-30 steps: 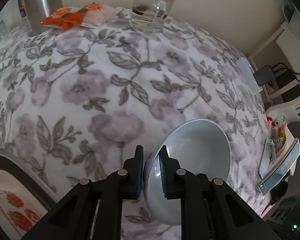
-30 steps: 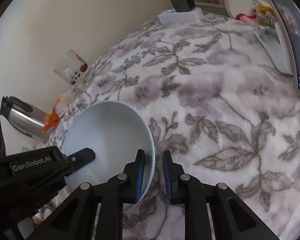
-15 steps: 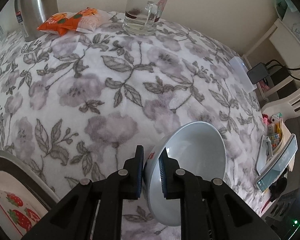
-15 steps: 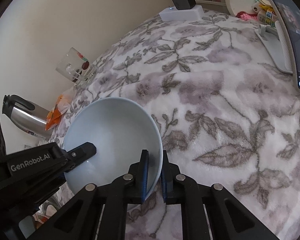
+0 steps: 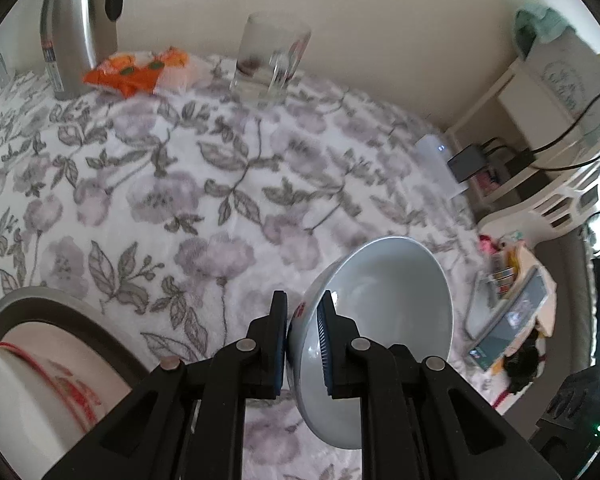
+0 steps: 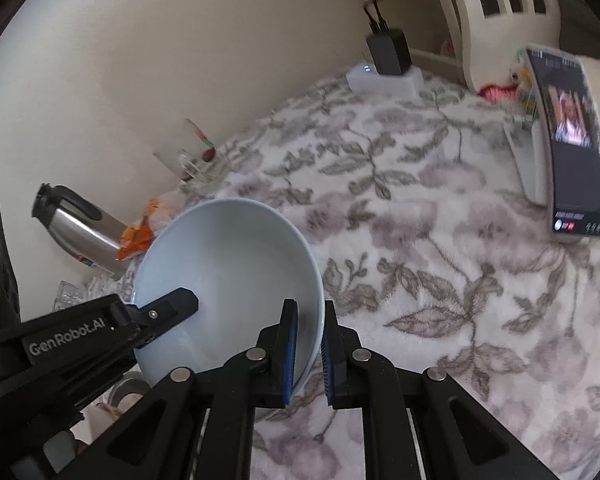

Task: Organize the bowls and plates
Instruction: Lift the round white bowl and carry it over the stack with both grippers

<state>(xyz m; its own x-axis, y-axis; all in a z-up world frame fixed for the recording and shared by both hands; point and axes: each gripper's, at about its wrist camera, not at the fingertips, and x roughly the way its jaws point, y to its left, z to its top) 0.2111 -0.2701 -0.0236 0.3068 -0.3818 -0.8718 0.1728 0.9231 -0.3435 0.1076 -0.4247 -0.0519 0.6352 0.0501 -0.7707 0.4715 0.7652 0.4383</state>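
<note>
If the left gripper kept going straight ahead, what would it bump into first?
The left gripper, shut on the pale blue ceramic bowl, points across the flowered cloth. Probably it would meet that cloth first, short of the glass mug; depth is unclear.

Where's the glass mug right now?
In the left wrist view the glass mug stands at the table's far edge by the wall, right of the orange snack packet.

Each view looks forward along its own claw from just behind the fingers, angled down over the floral grey-and-white cloth of the table (image 5: 204, 184) toward the cream wall. The left wrist view faces the wall almost squarely; the right wrist view looks leftward along it. Both sit very close to the pale blue round bowl (image 5: 384, 320) (image 6: 228, 272) and share it, the clear glass mug (image 5: 270, 64) (image 6: 192, 156) and the steel flask (image 5: 80, 28) (image 6: 80, 228).
</note>
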